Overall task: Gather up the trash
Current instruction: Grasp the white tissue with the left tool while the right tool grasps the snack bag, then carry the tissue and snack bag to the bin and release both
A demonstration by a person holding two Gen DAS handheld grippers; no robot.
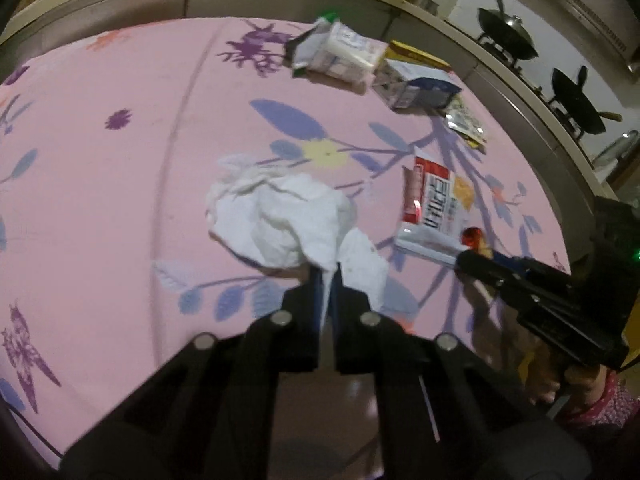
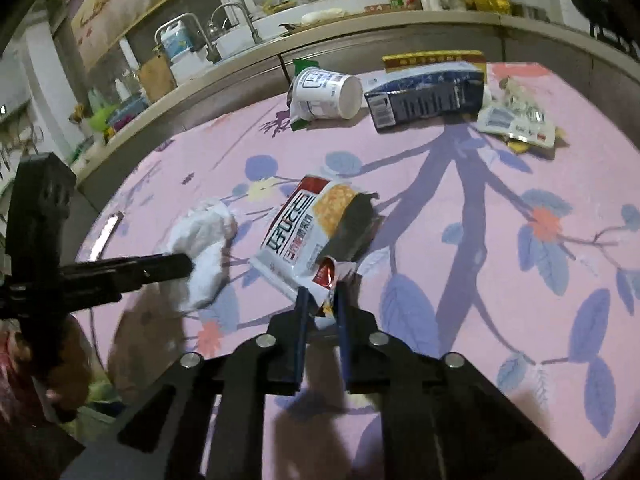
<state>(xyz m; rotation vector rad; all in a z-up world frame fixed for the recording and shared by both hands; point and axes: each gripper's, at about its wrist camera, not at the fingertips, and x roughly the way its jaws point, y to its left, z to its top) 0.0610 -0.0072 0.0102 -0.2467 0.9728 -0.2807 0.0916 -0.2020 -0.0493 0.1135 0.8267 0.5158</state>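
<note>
A crumpled white tissue [image 1: 280,220] lies in the middle of the pink floral tablecloth [image 1: 100,160]. My left gripper [image 1: 328,276] is shut on the tissue's near edge, with a strip of paper pinched between the fingers. To its right lies a red and white snack wrapper [image 1: 432,204]. In the right wrist view my right gripper [image 2: 322,296] is shut on the near corner of that snack wrapper [image 2: 296,232], which curls up between the blue pads. The left gripper [image 2: 188,266] shows at the left of that view, against the tissue [image 2: 204,248].
At the table's far side lie a tipped white cup [image 2: 328,94], a blue carton [image 2: 428,94] and some small sachets [image 2: 516,120]. Behind runs a kitchen counter with a sink [image 2: 240,40] and two woks [image 1: 508,36]. A hand [image 1: 560,384] holds the right gripper.
</note>
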